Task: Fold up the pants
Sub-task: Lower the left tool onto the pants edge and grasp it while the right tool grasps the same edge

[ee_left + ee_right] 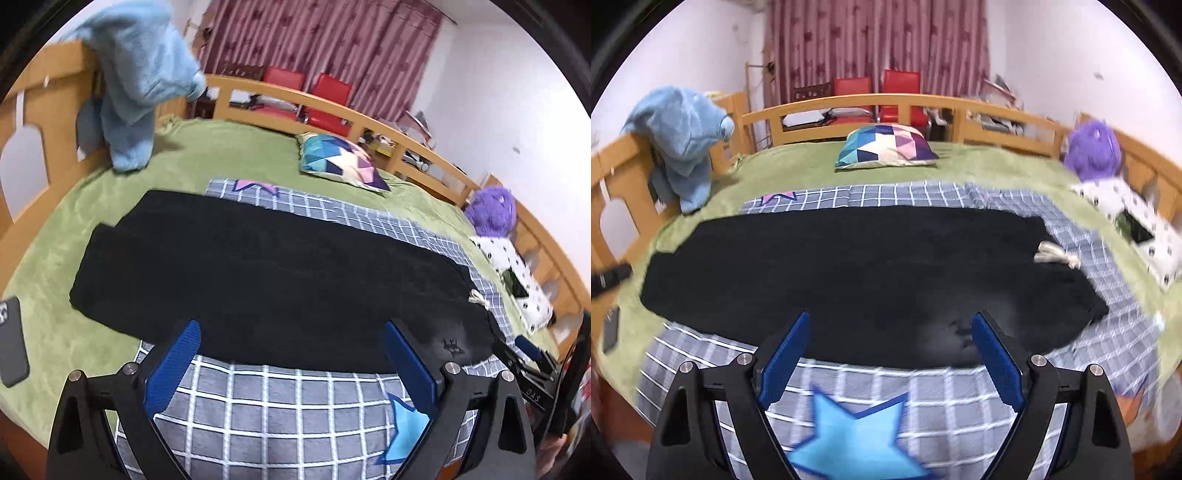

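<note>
Grippers, left and right, hung with jaws spread and empty over a checked blanket. Beyond lay black pants flat, likely already folded lengthwise, then a pillow.

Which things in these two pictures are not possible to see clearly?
- Black fleece pants: folds and leg seams lost in the dark fabric, both views.
- White drawstring: blurred, right wrist view.
- Dark phone: cut by the left edge, left wrist view.
</note>
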A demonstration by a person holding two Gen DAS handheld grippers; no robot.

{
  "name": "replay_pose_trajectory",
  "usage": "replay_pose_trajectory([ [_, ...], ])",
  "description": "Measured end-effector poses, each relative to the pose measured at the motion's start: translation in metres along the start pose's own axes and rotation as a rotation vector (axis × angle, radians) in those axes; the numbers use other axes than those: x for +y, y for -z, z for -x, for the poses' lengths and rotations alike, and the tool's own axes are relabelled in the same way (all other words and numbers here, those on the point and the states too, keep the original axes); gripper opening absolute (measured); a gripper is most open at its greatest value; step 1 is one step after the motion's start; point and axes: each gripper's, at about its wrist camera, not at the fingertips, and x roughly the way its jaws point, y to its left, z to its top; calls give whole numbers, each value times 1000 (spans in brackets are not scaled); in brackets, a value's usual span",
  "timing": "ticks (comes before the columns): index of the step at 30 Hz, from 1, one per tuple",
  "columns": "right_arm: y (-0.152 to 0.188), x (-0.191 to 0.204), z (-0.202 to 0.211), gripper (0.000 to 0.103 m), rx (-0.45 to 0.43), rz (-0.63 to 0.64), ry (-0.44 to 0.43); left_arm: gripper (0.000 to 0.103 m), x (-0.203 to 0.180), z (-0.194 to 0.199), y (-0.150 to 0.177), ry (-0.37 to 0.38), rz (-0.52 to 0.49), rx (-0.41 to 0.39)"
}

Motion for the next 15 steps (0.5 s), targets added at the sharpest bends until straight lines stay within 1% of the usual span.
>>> replay_pose_trajectory([
  [1, 0, -5, -3, 88, 1, 7, 1, 99, 11, -8, 1, 2, 16, 20],
  [3, 9, -24, -19, 88, 17, 17, 33, 99, 27, -24, 9, -2, 42, 52],
  [4, 13, -30, -26, 85, 30, 15, 36, 98, 36, -34, 15, -2, 58, 72],
  [5, 23, -43, -38, 79, 57, 6, 28, 97, 43, -42, 19, 3, 76, 87],
  [7, 37, -62, -52, 71, 92, -33, 18, 90, 58, -58, 32, 20, 129, 115],
  [9, 58, -90, -68, 70, 128, -118, -14, 89, 73, -76, 45, 43, 196, 138],
  [11, 78, -112, -74, 70, 146, -192, -40, 89, 83, -87, 56, 67, 236, 139],
  [15, 102, -145, -83, 70, 155, -322, -58, 89, 97, -111, 68, 65, 266, 139],
])
